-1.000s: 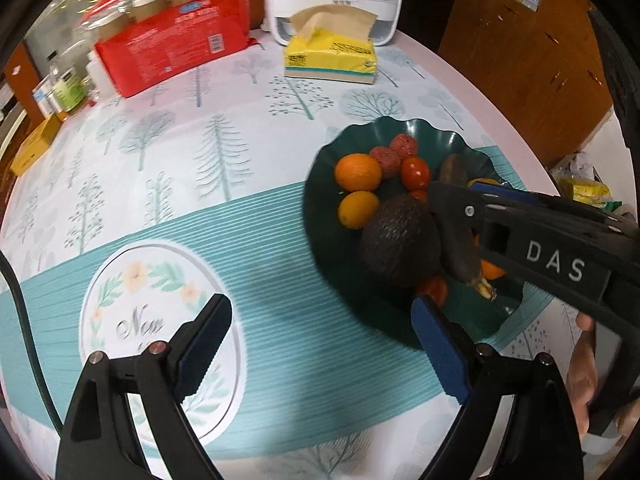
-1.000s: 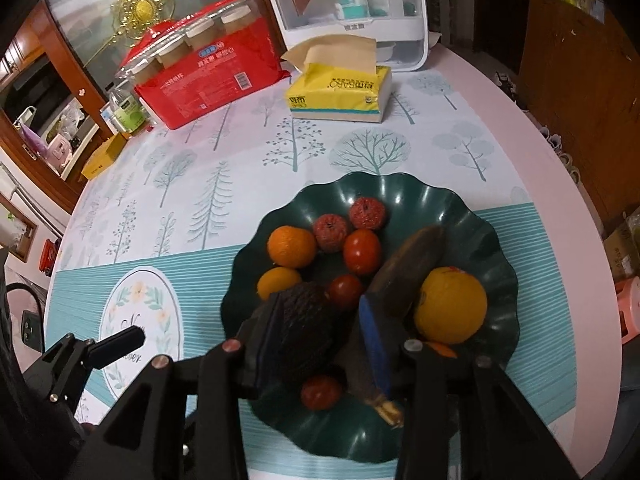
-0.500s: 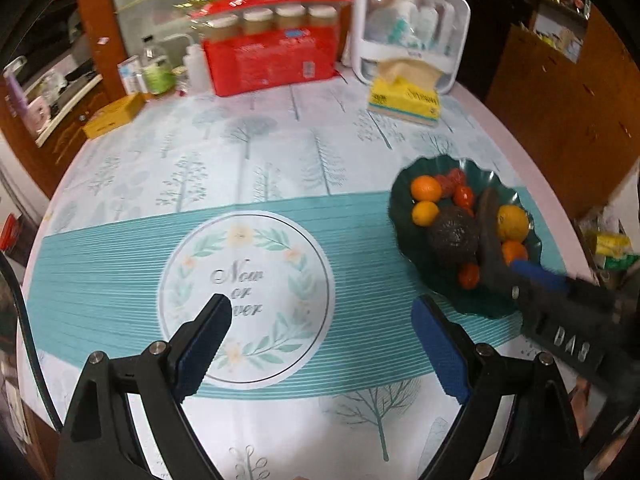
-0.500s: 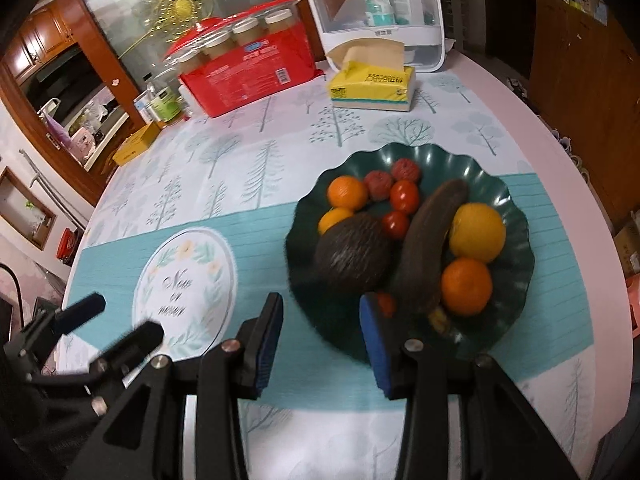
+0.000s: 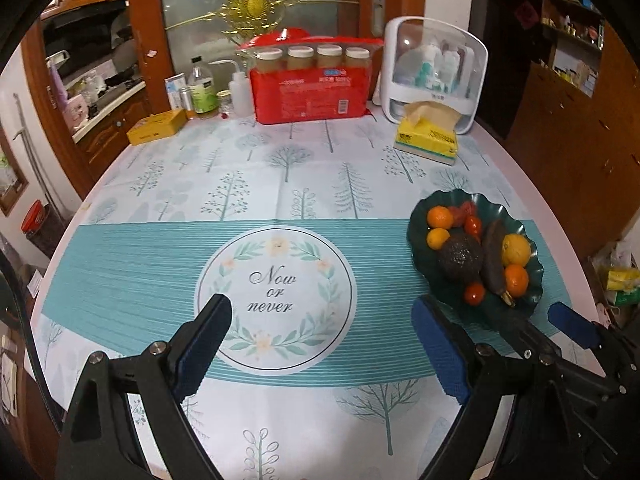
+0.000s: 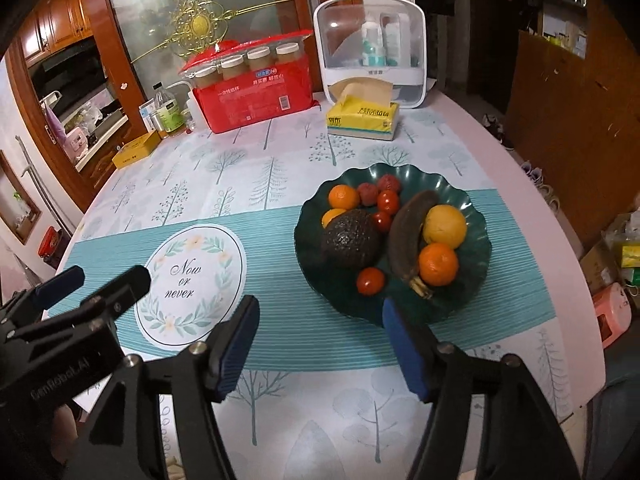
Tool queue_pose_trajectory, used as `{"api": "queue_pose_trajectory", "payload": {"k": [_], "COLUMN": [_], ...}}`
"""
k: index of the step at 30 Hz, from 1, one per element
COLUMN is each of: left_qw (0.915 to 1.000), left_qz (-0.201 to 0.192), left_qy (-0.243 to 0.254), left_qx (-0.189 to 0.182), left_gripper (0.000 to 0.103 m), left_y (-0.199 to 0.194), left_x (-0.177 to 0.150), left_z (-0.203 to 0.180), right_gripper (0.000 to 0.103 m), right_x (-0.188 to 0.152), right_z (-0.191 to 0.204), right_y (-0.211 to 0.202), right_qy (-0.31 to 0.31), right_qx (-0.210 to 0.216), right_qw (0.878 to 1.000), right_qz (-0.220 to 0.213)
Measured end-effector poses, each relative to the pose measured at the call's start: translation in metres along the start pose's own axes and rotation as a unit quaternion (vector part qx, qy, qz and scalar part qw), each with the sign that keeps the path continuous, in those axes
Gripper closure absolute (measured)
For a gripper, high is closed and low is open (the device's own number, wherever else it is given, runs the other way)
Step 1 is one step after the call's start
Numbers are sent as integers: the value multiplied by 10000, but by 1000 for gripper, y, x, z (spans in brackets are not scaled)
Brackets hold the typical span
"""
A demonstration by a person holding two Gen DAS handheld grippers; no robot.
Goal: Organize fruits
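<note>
Nearest, left gripper point(image 5: 320, 344) spread wide, holding nothing; right gripper point(image 6: 318, 344) just opened partway, nothing between its pads. Beyond, dark green scalloped plate point(image 6: 476, 220) on the tree-print tablecloth point(image 6: 256, 168), heaped with avocado point(image 6: 350, 238), brown banana point(image 6: 404, 232), oranges, small tomatoes. Farther back, yellow tissue box point(image 6: 362, 120), red package point(image 6: 256, 90).

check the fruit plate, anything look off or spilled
Nothing has spilled; all the fruit sits inside the green plate. The one oddity is the banana: its peel is dark brown all over, apparently overripe, beside the bright oranges.
</note>
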State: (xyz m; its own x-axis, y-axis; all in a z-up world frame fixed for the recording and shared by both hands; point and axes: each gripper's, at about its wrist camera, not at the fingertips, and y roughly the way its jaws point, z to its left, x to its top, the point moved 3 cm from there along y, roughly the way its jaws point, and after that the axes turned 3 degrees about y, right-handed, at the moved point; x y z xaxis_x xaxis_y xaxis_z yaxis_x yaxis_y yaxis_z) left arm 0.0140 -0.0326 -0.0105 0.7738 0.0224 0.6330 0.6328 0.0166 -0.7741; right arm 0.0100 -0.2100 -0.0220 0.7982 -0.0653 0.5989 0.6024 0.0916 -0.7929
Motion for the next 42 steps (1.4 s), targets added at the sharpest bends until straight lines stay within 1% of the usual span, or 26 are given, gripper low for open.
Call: {"api": "queue_pose_trajectory", "payload": {"k": [9,10,15,42], "left_qw": [10000,10000,10000,9999], "left_qz": [82,76,7,49], "left_qy": [20,7,-44,-103], "left_qx": [39,46,81,64], "left_gripper": [12,12,12,12], "left_y": [-3,-3,-7,-5], "left_x": [-10,-10,-10,-10], "left_z": [0,1,4,3], "right_gripper": [37,35,35,35], "right_x": [0,0,-1,-2], "right_z": [6,6,12,14], "right_y": [-15,-17,-22,-21], "right_qy": [-109,-130,-254,-236], "right_qx": [-98,-102,-135,-104], "right_qw": [9995,9994,9988,9990], "right_qz": [-262,-298,-398,-354]}}
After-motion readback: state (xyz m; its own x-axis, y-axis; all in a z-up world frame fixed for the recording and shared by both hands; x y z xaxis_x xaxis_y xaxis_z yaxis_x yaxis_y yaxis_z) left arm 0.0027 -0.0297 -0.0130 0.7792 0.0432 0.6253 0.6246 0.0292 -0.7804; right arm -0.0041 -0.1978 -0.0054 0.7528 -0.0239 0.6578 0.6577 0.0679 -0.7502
